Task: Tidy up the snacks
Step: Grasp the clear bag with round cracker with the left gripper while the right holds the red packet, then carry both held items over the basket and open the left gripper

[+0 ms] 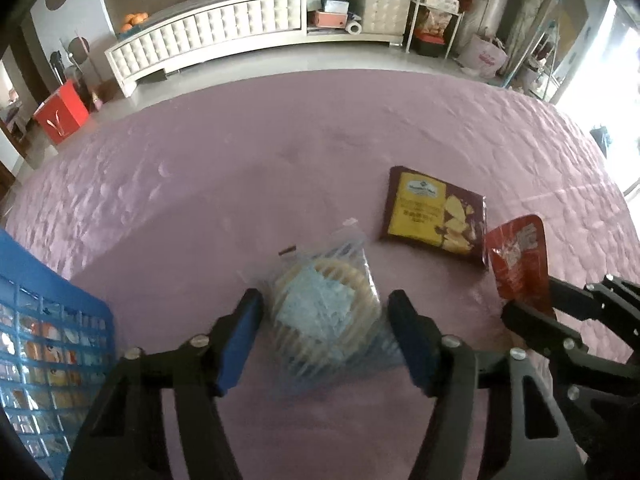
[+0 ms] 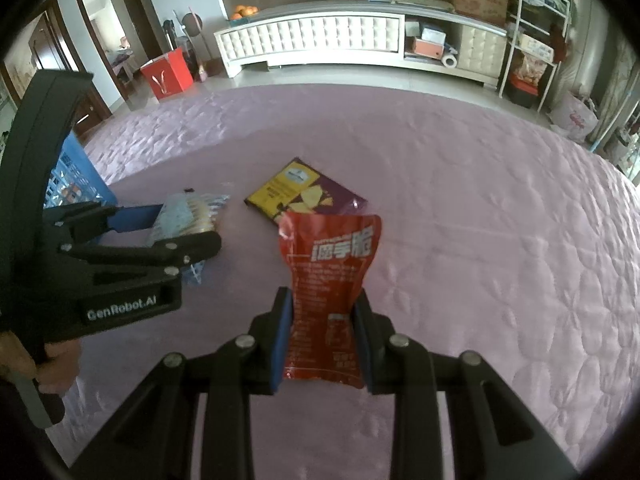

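- Surface: pink quilted bedspread (image 1: pixel 280 152) on a bed carries the snacks; a white tufted cabinet (image 1: pixel 224 28) stands on the floor beyond it.
- Left tool (image 1: pixel 324 332): blue-padded fingers (image 1: pixel 240 340) spread wide, one on each side of a clear packet of round biscuits (image 1: pixel 324 300). Neither pad visibly presses the wrapper. The right wrist view shows the same packet (image 2: pixel 188 220) lying on the bedspread between that tool's fingers (image 2: pixel 134 216).
- Right tool (image 2: pixel 325 332): pinching a red pouch (image 2: pixel 332 280) at its lower half, the pads squeezing it into a narrow waist. Pouch stands upright, white lettering toward the camera. From the left wrist view the pouch (image 1: pixel 520 260) sits at the right, clamped in the dark fingers.
- Yellow and purple snack packet (image 1: pixel 434 214): flat on the bedspread, just beyond the biscuits and beside the red pouch, untouched by either tool.
- Blue lattice basket (image 1: pixel 48 344): at the left edge, near the left tool; wrapped items show through its wall.
- Red bag (image 2: pixel 168 74): on the floor, well apart from the snacks.
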Demonstrator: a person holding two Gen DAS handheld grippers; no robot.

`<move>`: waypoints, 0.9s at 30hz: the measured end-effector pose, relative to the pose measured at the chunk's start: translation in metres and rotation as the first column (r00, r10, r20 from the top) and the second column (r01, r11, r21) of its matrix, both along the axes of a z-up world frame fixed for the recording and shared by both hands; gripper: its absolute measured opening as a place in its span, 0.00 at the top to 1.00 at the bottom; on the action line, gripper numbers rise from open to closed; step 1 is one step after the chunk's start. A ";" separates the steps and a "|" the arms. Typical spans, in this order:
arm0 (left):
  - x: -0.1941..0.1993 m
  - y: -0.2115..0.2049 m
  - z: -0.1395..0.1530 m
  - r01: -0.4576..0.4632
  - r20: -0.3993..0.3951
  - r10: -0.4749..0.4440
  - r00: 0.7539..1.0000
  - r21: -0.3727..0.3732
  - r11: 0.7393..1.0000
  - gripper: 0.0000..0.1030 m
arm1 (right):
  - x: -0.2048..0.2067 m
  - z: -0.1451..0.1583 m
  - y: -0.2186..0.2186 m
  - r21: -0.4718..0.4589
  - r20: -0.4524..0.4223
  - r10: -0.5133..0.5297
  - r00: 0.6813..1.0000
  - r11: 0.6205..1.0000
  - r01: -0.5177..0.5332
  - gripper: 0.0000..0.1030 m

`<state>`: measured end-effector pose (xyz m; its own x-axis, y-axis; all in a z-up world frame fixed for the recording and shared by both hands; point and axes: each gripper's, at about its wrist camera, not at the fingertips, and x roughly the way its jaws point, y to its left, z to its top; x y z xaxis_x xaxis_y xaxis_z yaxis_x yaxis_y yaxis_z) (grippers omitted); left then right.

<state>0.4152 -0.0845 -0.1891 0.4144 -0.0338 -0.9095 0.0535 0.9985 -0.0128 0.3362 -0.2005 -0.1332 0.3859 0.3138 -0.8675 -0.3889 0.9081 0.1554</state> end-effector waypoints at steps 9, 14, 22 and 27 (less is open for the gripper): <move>-0.017 -0.006 0.013 0.028 0.033 -0.028 0.999 0.003 1.000 0.50 | -0.014 0.014 0.003 0.011 0.023 0.004 1.000 1.000 -0.004 0.67; -0.045 -0.005 0.044 0.060 0.094 -0.056 0.994 -0.037 0.998 0.50 | -0.035 0.032 -0.001 0.030 0.017 -0.032 0.999 0.999 0.031 0.67; -0.089 -0.007 0.090 0.136 0.178 -0.129 0.976 -0.030 0.990 0.50 | -0.066 0.087 0.004 0.045 0.077 -0.052 0.996 0.998 0.049 0.67; -0.121 0.003 0.126 0.181 0.249 -0.167 0.954 -0.032 0.983 0.50 | -0.085 0.118 0.018 0.044 0.114 -0.048 0.992 0.998 0.044 0.67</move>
